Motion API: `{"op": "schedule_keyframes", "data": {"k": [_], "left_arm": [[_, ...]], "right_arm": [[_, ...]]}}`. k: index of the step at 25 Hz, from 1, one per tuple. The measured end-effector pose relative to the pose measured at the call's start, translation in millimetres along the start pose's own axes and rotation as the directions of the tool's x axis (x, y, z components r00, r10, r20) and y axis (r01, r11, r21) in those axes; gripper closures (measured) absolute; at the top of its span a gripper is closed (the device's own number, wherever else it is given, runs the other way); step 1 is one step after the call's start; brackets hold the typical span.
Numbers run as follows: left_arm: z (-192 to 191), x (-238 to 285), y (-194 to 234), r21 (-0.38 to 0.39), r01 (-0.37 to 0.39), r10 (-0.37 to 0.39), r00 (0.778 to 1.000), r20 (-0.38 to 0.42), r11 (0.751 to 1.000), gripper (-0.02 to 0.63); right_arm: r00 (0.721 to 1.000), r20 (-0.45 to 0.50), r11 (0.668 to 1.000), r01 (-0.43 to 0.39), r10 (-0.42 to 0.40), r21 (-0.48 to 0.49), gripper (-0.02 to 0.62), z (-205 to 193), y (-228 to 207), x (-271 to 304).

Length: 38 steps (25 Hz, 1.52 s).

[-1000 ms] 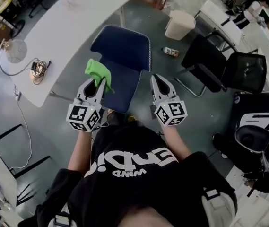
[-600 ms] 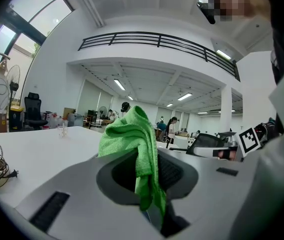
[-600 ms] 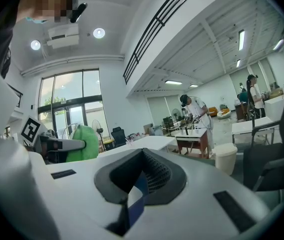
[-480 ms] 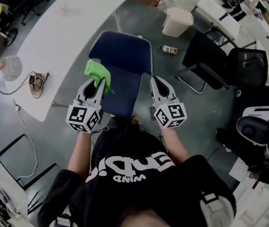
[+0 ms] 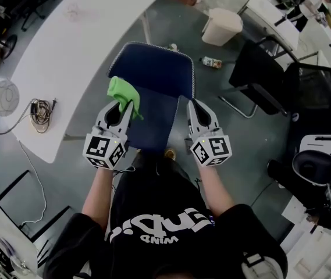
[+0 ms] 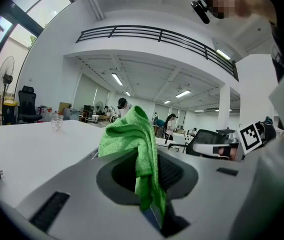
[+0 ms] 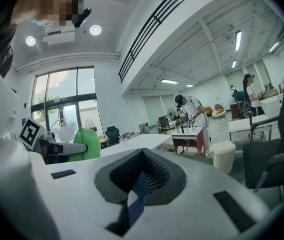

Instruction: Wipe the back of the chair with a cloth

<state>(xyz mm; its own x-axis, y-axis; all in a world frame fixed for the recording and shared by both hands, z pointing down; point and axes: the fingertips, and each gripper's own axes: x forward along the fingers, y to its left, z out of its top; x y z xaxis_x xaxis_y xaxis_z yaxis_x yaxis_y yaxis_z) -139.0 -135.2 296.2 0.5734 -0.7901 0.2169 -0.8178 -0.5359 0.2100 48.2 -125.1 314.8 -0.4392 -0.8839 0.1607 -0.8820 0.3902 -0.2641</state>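
Two grippers are up in front of me in the head view, both held over a blue chair [image 5: 153,68] that stands on the grey floor [image 5: 212,115] just ahead of the person carrying them. I read the left gripper [image 5: 124,105] as clenched on a green cloth [image 5: 121,90]: in the left gripper view its fingers [image 6: 67,184] pinch the fabric between them, with a bunched fold standing up past the tips and a loose tail hanging down through the gap. From above, that cloth lies over the chair's left edge, about where the two blue panels meet, but I cannot tell whether it touches the upholstery. The right gripper [image 5: 191,102] is level with it on the chair's right side, well apart from the cloth. In the right gripper view its fingers [image 7: 216,184] are closed tip to tip with nothing held, and only a sliver of blue chair shows below them. Each gripper has its marker cube [image 5: 104,150] at the near end, toward the person's black shirt [image 5: 159,214]. A long white worktop [image 5: 78,45] runs off to the left of the chair and has a tangle of cables [image 5: 40,108] on it. A pale waste bin [image 5: 222,27] and a small bottle [image 5: 212,62] sit on the floor beyond the chair, and black chairs [image 5: 264,77] stand to the right.
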Motion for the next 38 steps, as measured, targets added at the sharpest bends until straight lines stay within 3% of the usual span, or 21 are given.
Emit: {"op": "schedule_keyframes", "data": {"k": [15, 23, 38], "left_arm": [[-48.7, 63.9, 60.7, 0.005, 0.024, -0.024, 0.999, -0.026, 1.0, 0.538], [-77.0, 85.9, 79.8, 0.011, 0.029, -0.028, 0.998, -0.051, 1.0, 0.537], [-96.9, 137.3, 170.1, 0.105, -0.063, 0.07, 0.995, -0.065, 0.992, 0.537]], "right_arm": [[0.996, 0.03, 0.996, 0.078, -0.079, 0.035, 0.598, -46.6, -28.6, 53.1], [0.996, 0.035, 0.996, 0.077, -0.079, 0.045, 0.598, -69.7, -38.1, 70.9], [0.996, -0.007, 0.994, 0.089, -0.089, 0.057, 0.598, -102.5, -51.8, 72.7]]}}
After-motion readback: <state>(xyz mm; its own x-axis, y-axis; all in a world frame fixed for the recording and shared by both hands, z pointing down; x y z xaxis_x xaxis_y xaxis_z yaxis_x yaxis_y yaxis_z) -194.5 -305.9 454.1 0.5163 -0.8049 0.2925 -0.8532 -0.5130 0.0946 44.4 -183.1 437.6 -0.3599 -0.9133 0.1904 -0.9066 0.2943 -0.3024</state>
